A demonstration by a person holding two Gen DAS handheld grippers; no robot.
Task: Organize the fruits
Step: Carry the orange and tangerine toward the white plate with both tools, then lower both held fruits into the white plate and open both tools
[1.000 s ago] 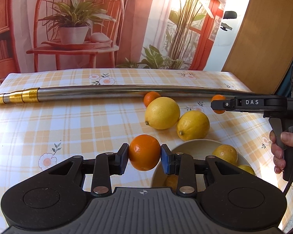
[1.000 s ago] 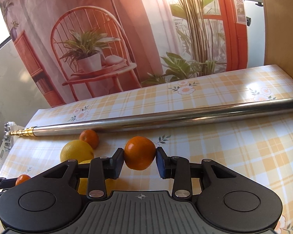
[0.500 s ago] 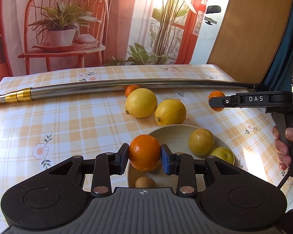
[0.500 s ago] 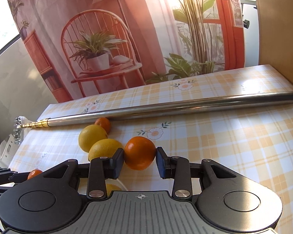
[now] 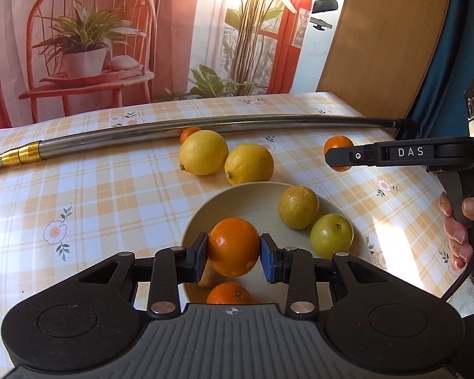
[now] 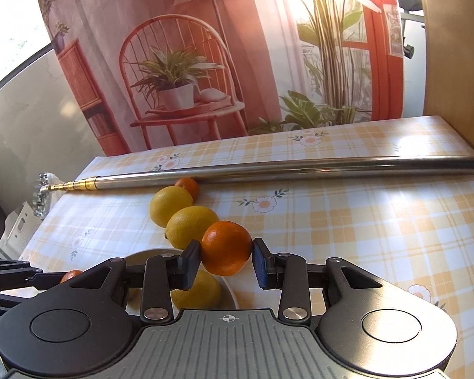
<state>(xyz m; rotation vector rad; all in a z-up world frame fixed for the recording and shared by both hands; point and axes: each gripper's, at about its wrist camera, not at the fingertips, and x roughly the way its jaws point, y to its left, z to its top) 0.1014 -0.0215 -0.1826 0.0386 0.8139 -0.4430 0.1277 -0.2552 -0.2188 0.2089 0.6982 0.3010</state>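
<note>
The left gripper (image 5: 233,257) was clamped on an orange (image 5: 233,246) above the bowl (image 5: 252,203), near its 6 o'clock rim. The right gripper (image 6: 226,260) gripped a second orange (image 6: 226,247) at the bowl's 3 o'clock side, over the tablecloth (image 6: 379,230). Only the left view showed the hand (image 5: 458,224) and another orange in the bowl (image 5: 229,293); only the right view showed the pole's toothed tip (image 6: 41,197).

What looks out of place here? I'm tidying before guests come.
A long metal pole lies across the table behind the fruit, which is odd beside a fruit bowl. Two lemons and a small orange sit loose on the cloth outside the bowl. Nothing looks spilled or damaged.
</note>
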